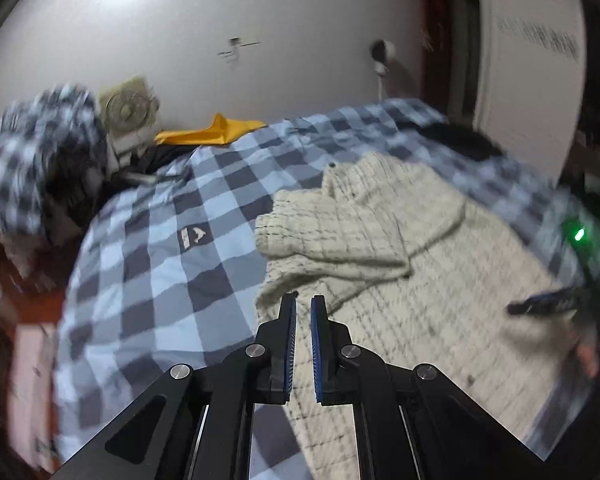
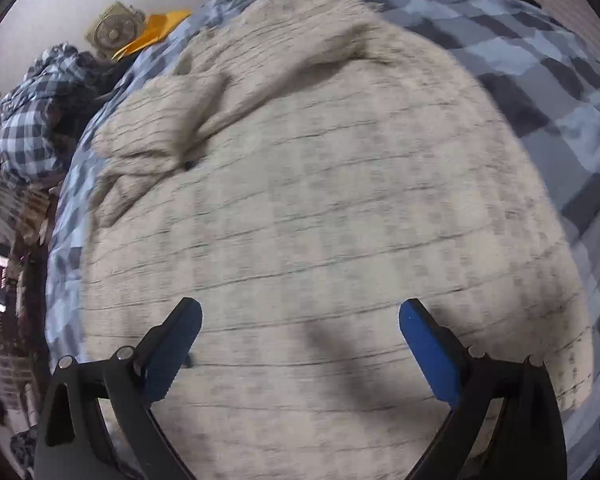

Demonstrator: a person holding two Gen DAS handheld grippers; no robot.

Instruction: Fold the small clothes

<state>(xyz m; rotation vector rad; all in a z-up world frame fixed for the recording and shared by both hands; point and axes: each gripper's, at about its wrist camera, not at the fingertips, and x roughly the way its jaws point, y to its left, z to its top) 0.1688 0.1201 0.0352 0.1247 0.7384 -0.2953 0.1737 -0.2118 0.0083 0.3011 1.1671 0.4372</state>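
Right now my left gripper [image 1: 303, 300] is clenched on nothing – cream knit sweater [image 1: 400, 264] lies just ahead-right; right gripper [image 2: 300, 308], jaws wide, hovers nearer over its body.

A home bedroom: a bed [image 1: 148, 280] spread with a blue-and-white checked duvet filled the frame, a crumpled checked pillow [image 1: 40, 152] at upper left, a small fan [image 1: 128, 108] against the plain white wall [image 1: 180, 40] behind.

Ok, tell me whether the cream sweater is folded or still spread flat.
Partly folded: one sleeve lies doubled over the cream sweater, whose body is still spread on the checked duvet.
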